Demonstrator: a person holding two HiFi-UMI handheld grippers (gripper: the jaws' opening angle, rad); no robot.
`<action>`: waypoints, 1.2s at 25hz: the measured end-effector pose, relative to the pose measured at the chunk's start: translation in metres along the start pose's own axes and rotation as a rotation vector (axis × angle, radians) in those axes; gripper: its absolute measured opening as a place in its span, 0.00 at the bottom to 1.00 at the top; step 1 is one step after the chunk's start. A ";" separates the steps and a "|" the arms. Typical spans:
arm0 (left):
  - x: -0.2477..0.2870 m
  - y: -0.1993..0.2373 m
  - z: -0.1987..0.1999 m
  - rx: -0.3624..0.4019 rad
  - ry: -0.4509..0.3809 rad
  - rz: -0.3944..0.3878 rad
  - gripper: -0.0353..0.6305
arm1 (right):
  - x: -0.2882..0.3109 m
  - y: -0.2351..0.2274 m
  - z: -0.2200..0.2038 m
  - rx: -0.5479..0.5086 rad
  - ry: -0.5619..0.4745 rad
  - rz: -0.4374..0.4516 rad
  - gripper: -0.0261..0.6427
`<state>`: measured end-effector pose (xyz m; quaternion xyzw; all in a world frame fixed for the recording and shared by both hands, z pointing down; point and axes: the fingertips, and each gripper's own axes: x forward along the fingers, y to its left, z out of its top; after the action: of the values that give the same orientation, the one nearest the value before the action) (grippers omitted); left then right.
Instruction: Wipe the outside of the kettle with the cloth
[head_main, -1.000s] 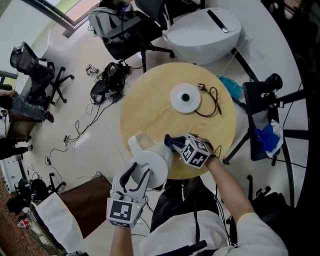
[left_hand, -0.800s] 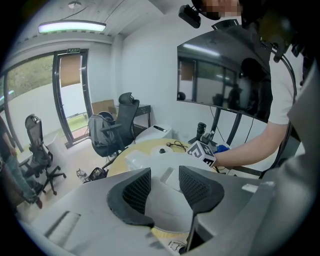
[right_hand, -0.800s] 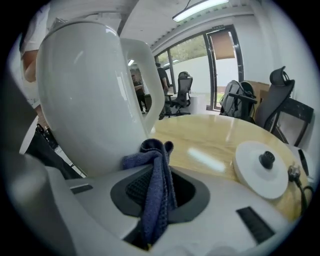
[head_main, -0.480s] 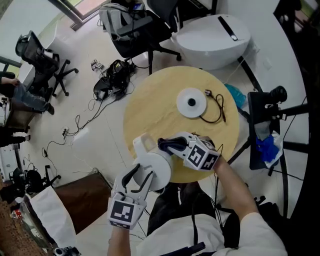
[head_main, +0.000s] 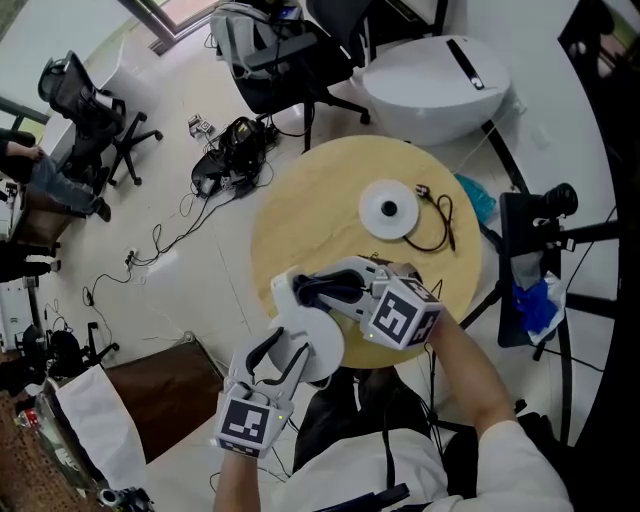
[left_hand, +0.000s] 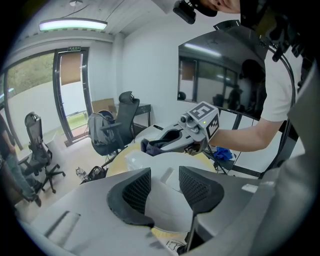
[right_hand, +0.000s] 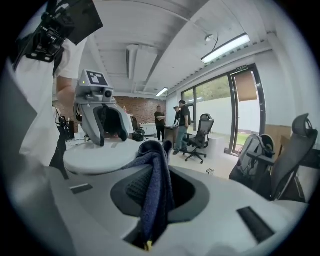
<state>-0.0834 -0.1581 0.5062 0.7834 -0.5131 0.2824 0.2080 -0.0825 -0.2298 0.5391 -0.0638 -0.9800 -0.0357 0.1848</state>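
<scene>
Kettle (head_main: 312, 338), smooth, white and rounded, shows in the head view at the round wooden tabletop's (head_main: 300, 200) near edge. Left gripper view: the left gripper's (left_hand: 164, 186) ribbed jaws, partly apart, clamp its handle. Right gripper view: the right gripper's (right_hand: 159, 192) jaws pinch a dark blue terry cloth (right_hand: 156, 180) beside the kettle's flat top.

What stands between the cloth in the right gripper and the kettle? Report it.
Nothing visible. The cloth clamped in the right gripper sits right beside the kettle; the left gripper holds it from the near side, off that path.
</scene>
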 end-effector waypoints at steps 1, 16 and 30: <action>0.000 0.000 0.000 0.001 0.001 -0.002 0.33 | 0.004 0.000 -0.009 0.003 0.017 0.000 0.14; 0.001 0.002 -0.001 0.002 0.009 0.000 0.33 | 0.062 0.000 -0.168 0.158 0.299 0.004 0.14; -0.064 0.043 0.031 -0.219 -0.359 -0.084 0.19 | -0.090 -0.029 -0.081 0.481 0.052 -0.527 0.14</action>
<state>-0.1363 -0.1503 0.4421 0.8144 -0.5366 0.0720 0.2089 0.0254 -0.2762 0.5802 0.2373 -0.9382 0.1480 0.2038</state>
